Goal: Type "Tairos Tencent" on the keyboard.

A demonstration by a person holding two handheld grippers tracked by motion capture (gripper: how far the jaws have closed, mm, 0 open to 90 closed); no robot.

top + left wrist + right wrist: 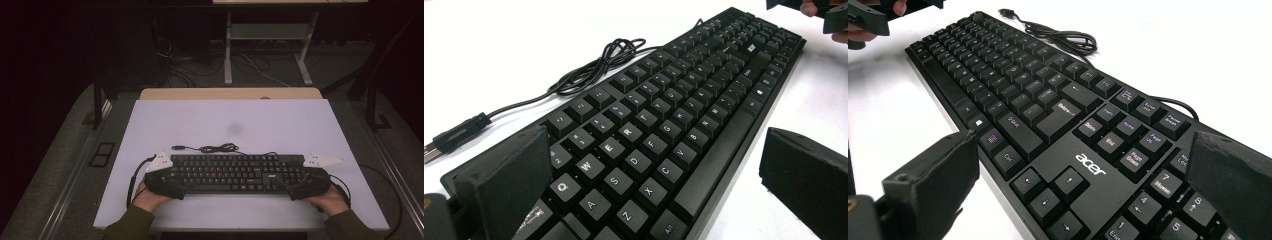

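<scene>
Got my left hand-held gripper (165, 184) and right hand-held gripper (310, 187) at the two ends of the keyboard (235, 172), both spread wide, jaws straddling the ends but not squeezing yet. So I'd say nothing's lifted, the whole grab is left. One keyboard near my edge of the desk (280, 125), one cable (215, 148) coiled behind it.

White work surface (280, 120) laid over a wooden table (230, 93), brightly lit against a dark room. Grey carpeted floor (65, 150) surrounds it. Behind stands a second desk with pale legs (228, 50); loose cables (200, 65) trail beneath.
</scene>
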